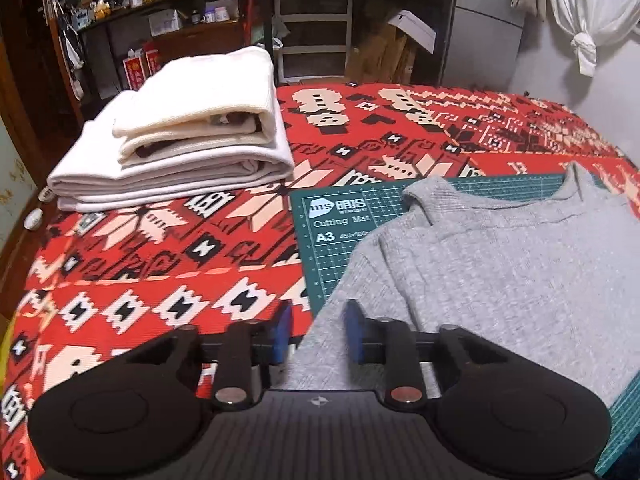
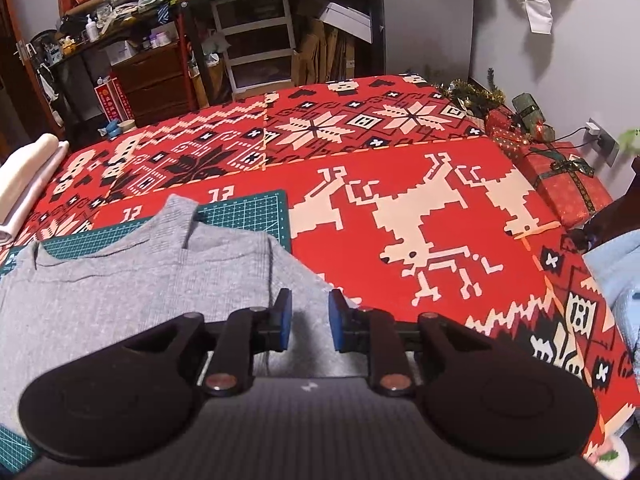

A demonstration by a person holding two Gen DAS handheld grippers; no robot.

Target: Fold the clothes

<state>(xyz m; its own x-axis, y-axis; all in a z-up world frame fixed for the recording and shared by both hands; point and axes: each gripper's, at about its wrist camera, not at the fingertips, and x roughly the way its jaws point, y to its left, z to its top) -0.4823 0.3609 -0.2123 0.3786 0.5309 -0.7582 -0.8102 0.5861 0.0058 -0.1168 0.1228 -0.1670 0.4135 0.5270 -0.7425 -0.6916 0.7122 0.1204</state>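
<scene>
Parted tongs (image 1: 318,330) over grey top (image 1: 500,264)

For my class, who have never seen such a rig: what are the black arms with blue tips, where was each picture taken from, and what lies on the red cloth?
Each picture comes from a camera on a hand-held two-finger gripper, looking along its blue-padded fingers. The left gripper and right gripper are both open and hold nothing. Below them a grey top lies on a green cutting mat, on the red patterned cloth. A stack of folded white clothes sits at the left. Wrapped gifts stand at the right.
</scene>
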